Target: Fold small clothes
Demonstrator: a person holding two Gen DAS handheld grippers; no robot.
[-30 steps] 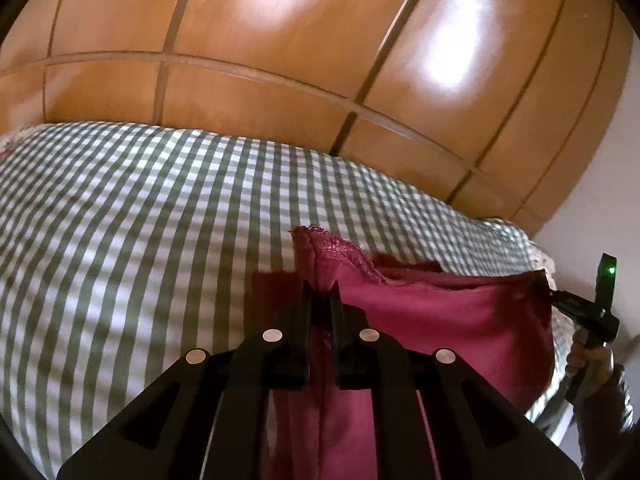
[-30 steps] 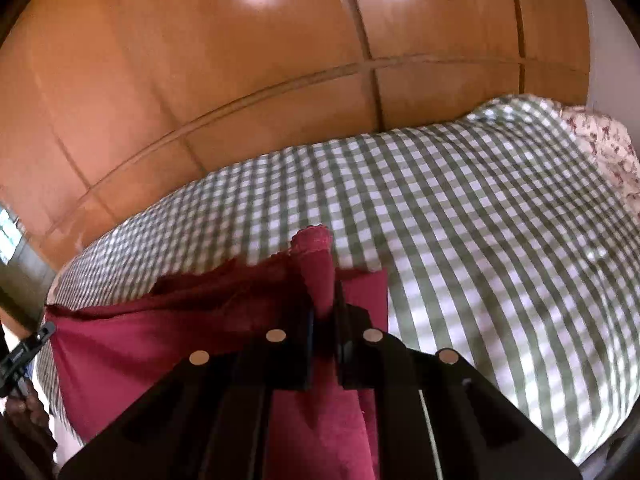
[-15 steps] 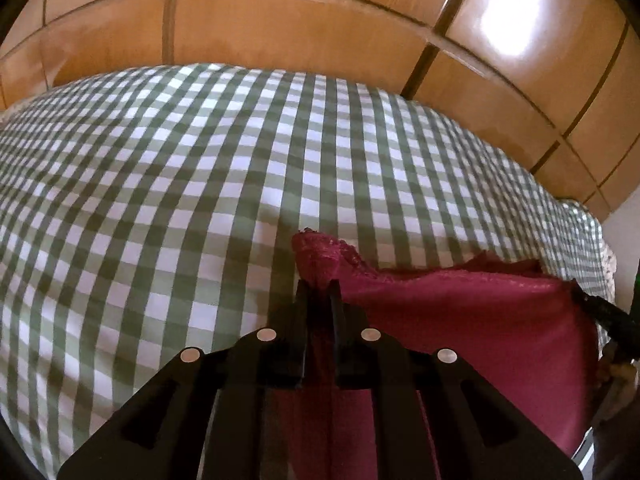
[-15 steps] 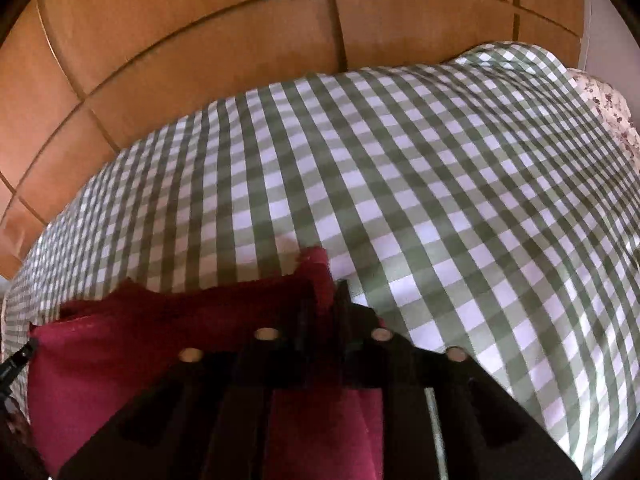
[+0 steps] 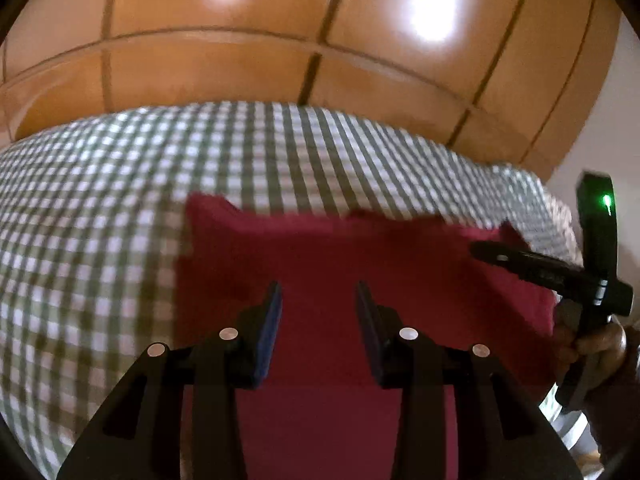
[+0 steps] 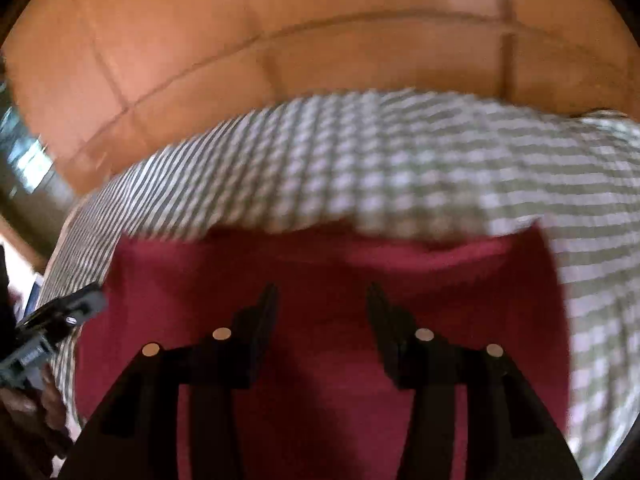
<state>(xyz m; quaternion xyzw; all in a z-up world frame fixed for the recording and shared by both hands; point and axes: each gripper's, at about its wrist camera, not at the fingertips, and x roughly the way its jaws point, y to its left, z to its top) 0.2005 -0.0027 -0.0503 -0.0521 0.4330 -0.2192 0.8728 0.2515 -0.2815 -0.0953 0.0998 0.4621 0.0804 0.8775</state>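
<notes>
The red cloth (image 5: 360,264) lies flat on the checked bed cover (image 5: 100,208), in front of the wooden wall (image 5: 240,68). The left gripper (image 5: 318,300) and the right gripper (image 6: 322,300) have just been opening, and nothing is between their jaws now. This fold looks laid down. Next, each gripper needs a new edge to pinch. No words or labels can be read.

Checked cover (image 5: 100,240) wide open left of and beyond the red cloth (image 5: 340,248). Wood panels (image 5: 240,64) wall off the far side. Right gripper (image 5: 496,258) crowds the cloth's right corner; left gripper (image 6: 86,300) sits beside its left edge.
</notes>
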